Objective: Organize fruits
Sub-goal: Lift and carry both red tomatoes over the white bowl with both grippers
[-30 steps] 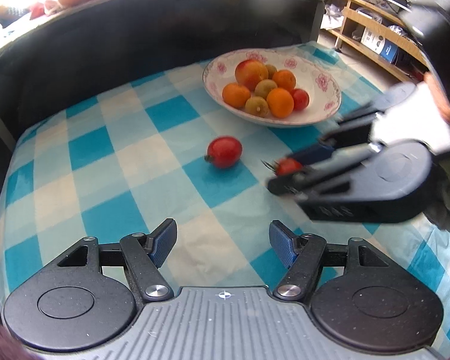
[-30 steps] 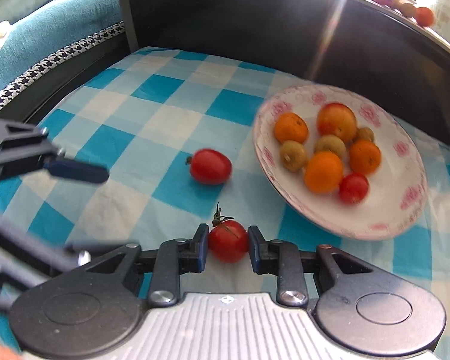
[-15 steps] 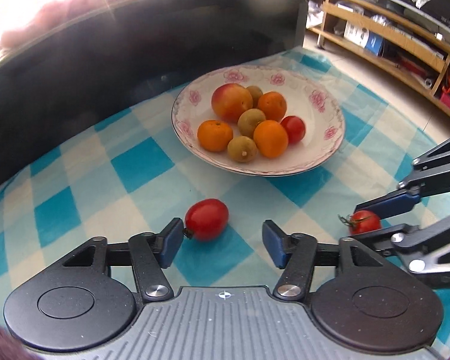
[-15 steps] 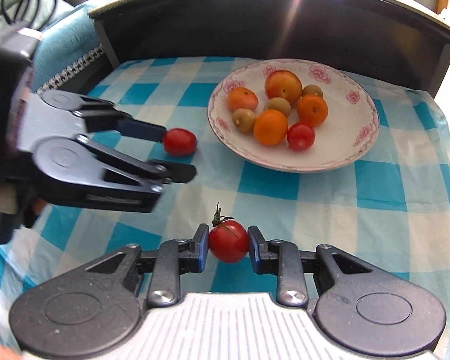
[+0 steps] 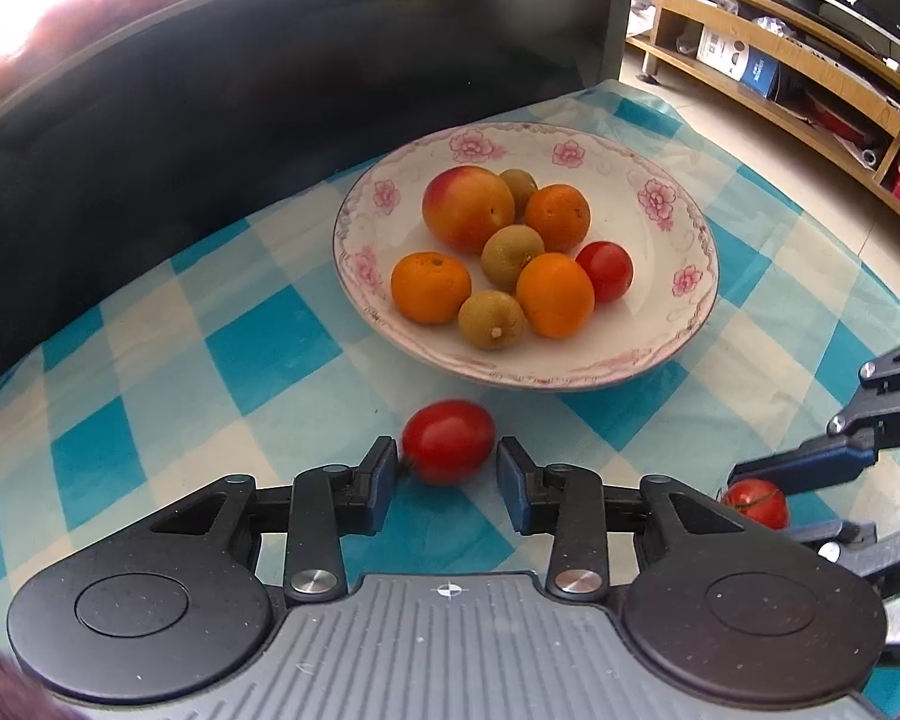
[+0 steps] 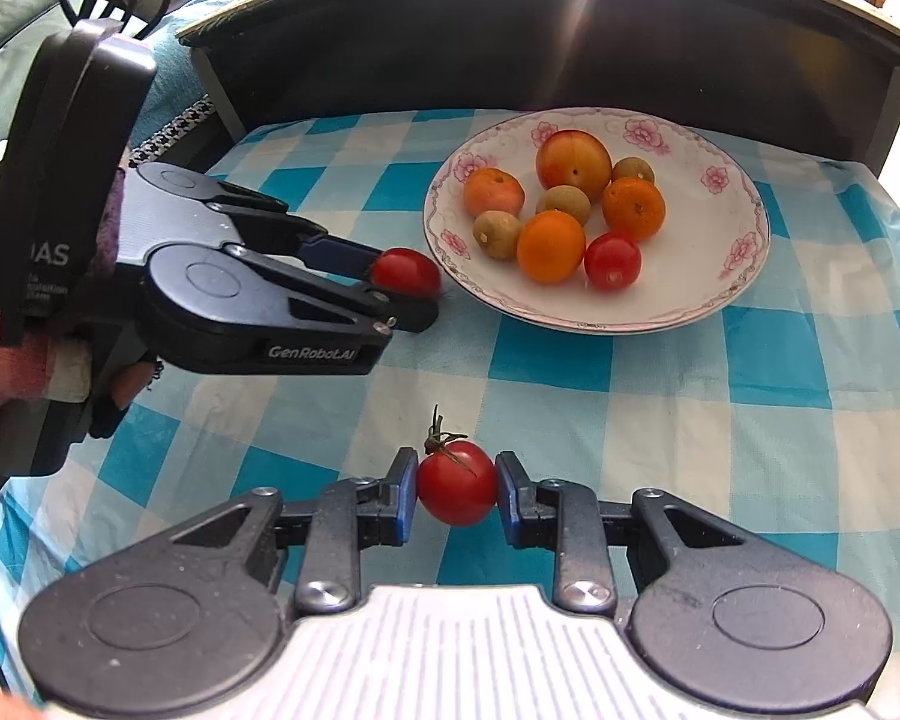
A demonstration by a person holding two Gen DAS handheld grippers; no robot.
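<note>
The left gripper sits low over the checked cloth that covers the surface, its blue-padded fingers spread on either side of an oval red tomato. The left pad is at or almost at the tomato's side, while a narrow gap shows before the right pad, so the fingers bracket the fruit without pinching it. This tomato lies on the cloth just off the near rim of the flowered plate, apart from it.

The right gripper holds a round stemmed tomato, its two fingers pressed against the fruit's sides and the green stalk sticking up. From the right wrist view this tomato appears raised above the cloth, nearer the surface's front edge than the plate; how high it is cannot be told. In the left wrist view the same fruit shows at the right edge, between the other gripper's fingers.

The plate stands toward the far side of the surface, close to a dark curved back panel. In it lie a large peach-coloured fruit, three oranges, three small brownish-green fruits and one red tomato, all clustered and touching near the middle.

A hand in a pink sleeve grips the left gripper's handle at the left edge of the right wrist view.
</note>
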